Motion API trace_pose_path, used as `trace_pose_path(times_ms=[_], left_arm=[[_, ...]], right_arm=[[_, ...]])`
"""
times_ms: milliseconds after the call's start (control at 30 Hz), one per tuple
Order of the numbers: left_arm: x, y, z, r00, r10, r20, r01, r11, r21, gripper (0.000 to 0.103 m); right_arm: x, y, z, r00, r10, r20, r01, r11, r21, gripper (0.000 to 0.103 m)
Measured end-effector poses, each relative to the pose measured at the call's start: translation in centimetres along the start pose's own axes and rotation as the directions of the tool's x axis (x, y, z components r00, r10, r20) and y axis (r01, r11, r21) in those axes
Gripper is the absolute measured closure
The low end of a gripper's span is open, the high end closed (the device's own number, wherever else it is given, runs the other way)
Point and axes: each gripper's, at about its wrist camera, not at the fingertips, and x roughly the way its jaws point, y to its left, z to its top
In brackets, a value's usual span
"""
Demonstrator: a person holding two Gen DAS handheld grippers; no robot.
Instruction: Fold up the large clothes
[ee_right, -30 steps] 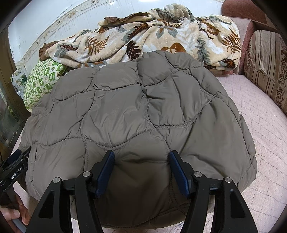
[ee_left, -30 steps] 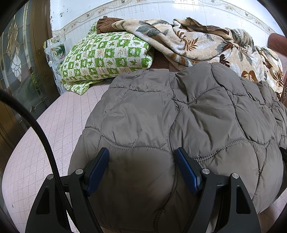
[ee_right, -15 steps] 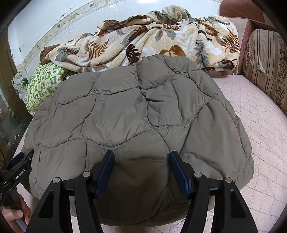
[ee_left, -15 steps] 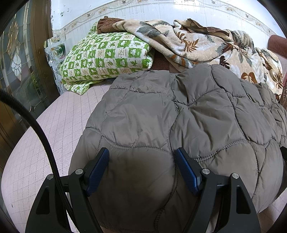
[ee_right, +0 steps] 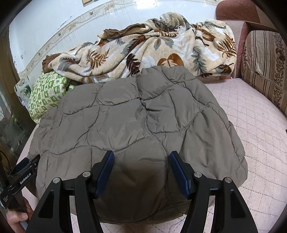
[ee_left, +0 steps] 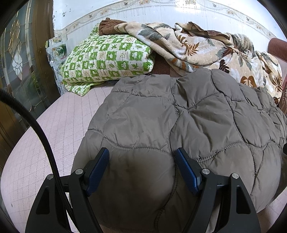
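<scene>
Lit evenly by soft, bright light from above; glare washed out the white wall (ee_left: 161,16) along the top of both views. Sharp throughout, without motion blur. Strong fisheye bending toward the edges, with black vignetting in all corners. Soft dark shadow cast on the grey quilted jacket (ee_right: 136,125) between the blue pads (ee_right: 105,173) at lower centre.
</scene>
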Motion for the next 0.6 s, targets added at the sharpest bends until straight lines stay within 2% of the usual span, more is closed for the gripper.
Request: trace_pose_path(times_ms=[300,600], left_arm=[[0.1,0.7,0.1,1.000,0.015,-0.003,-0.015,1.000,-0.016,0.027],[0.4,0.7,0.1,1.000,0.017,-0.016,-0.017,1.000,-0.009,0.027]], right_arm=[[-0.1,-0.7,0.2,1.000,-0.016,0.011,0.015,1.000,0.022,0.035],[0.6,-1.1,-0.2,0.999,-0.022,-0.029,0.023,0.999,0.033,0.035]])
